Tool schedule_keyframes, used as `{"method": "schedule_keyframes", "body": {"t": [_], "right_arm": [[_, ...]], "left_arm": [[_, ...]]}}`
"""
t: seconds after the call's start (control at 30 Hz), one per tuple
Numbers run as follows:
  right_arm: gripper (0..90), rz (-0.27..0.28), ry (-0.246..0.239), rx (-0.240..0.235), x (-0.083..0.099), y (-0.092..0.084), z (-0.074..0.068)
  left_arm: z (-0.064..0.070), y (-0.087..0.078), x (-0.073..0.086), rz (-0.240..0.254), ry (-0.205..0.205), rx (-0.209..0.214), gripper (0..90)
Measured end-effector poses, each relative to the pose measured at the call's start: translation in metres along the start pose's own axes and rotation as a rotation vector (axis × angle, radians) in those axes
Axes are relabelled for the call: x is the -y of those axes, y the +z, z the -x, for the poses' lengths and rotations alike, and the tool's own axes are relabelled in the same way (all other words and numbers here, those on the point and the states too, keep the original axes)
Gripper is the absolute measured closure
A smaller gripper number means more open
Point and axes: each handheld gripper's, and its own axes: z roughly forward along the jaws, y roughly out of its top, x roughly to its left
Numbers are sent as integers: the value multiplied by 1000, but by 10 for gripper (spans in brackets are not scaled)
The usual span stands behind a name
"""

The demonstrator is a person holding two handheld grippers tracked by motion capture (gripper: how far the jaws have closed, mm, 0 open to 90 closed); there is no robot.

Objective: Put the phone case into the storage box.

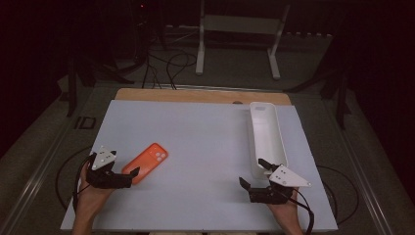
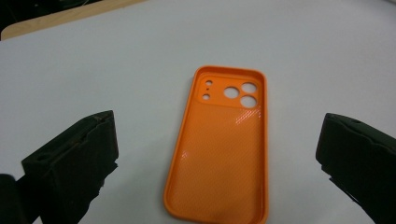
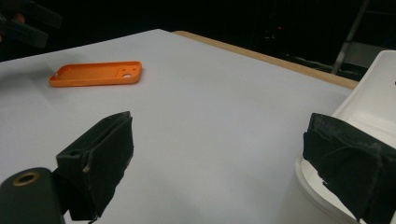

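An orange phone case [image 1: 147,161] lies hollow side up on the white table [image 1: 205,142], at the front left. My left gripper [image 1: 131,177] is open at the case's near end, low over the table. In the left gripper view the case [image 2: 222,149] lies between and just beyond the wide-apart jaws of my left gripper [image 2: 219,126], camera holes at its far end. My right gripper [image 1: 253,172] is open at the front right, by the near end of a long white tray [image 1: 253,137]. In the right gripper view my right gripper [image 3: 222,123] holds nothing; the case [image 3: 93,74] lies far off.
The white tray [image 3: 369,88] runs along the table's right side, toward the back. A wooden strip [image 1: 195,95] edges the table's far side. Beyond it, a white frame stand [image 1: 240,29] and cables [image 1: 166,66] are on the floor.
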Motion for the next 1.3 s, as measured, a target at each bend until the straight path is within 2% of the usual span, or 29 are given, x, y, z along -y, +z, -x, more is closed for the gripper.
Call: {"method": "schedule_keyframes", "body": {"t": [0.3,0.9,1.3], "right_arm": [[84,0,-1,2,0,0,0],[85,-1,-1,4,0,0,1],[85,-2,0,5,0,0,1]], "left_arm": [[0,4,1,-44,8,2,0],[1,15,2,-112,16,47,0],[2,28,3,-157,26,78,0]]}}
